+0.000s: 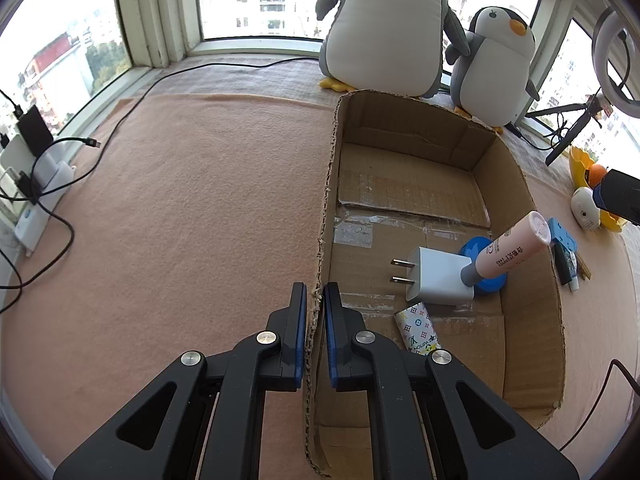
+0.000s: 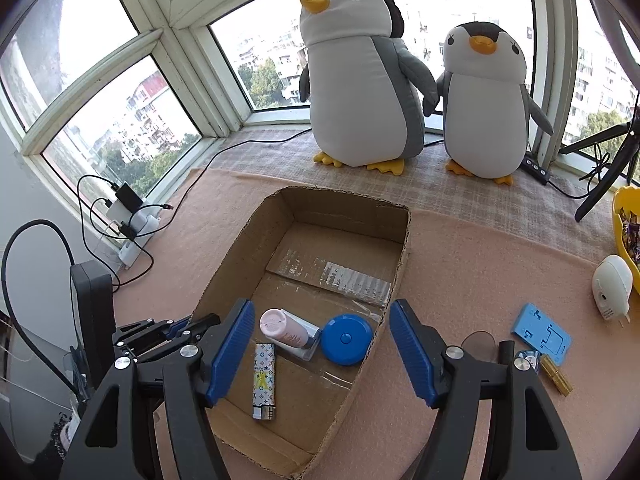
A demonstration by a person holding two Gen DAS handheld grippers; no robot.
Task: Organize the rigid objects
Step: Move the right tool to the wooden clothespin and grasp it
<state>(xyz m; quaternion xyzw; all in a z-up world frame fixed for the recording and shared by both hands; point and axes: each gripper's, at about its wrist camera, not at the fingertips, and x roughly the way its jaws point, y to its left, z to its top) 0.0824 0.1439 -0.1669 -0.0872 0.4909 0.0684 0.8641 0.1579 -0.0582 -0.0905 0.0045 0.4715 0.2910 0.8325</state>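
An open cardboard box (image 1: pixel 516 200) lies on the pink cloth. My left gripper (image 1: pixel 315 304) is shut on the box's left wall; in the right wrist view this left gripper (image 2: pixel 192 326) clamps the same wall. On the box floor lie a white plug charger (image 1: pixel 436 276), a blue round tape measure (image 1: pixel 480 248), a pink tube (image 1: pixel 512 246) leaning over both, and a patterned lighter (image 1: pixel 416 330). My right gripper (image 2: pixel 321 305) hangs open above the box's near end, over the pink tube (image 2: pixel 284 330) and blue tape measure (image 2: pixel 346 338), with nothing between its pads.
Right of the box (image 2: pixel 404 252) on the cloth lie a light-blue plastic piece (image 2: pixel 542 336), a gold object (image 2: pixel 556 374), a white plug-in device (image 2: pixel 612 288) and a yellow bowl (image 2: pixel 626 224). Two plush penguins (image 2: pixel 360 80) stand behind. Cables and a power strip (image 2: pixel 132 220) sit at the left.
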